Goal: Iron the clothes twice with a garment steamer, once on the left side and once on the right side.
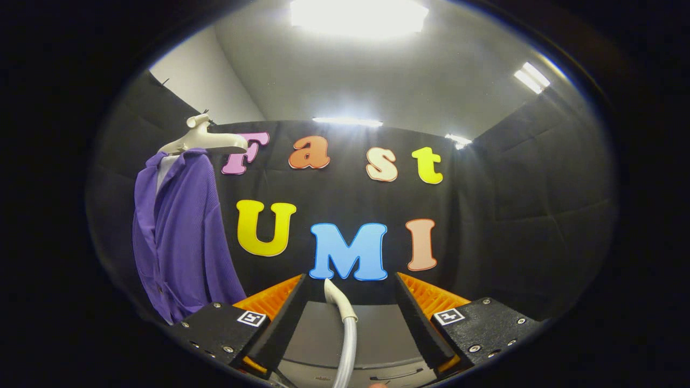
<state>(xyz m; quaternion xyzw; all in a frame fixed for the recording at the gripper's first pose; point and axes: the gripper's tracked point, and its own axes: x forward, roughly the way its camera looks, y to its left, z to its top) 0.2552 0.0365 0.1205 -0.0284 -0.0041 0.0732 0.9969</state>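
A purple shirt (pixel 180 237) hangs on a pale hanger (pixel 202 140) to the left of the fingers, well beyond them and apart from them. Between the two fingers rises the steamer's white handle (pixel 337 295) with its grey hose (pixel 347 350) running down below it. My gripper (pixel 350 291) stands open; the handle is in the gap, nearer the left finger, and neither finger touches it.
A grey flat surface (pixel 377 328) lies under and just ahead of the fingers. Black cloth walls close the booth behind and to the right. Bright ceiling lights (pixel 358 16) shine overhead.
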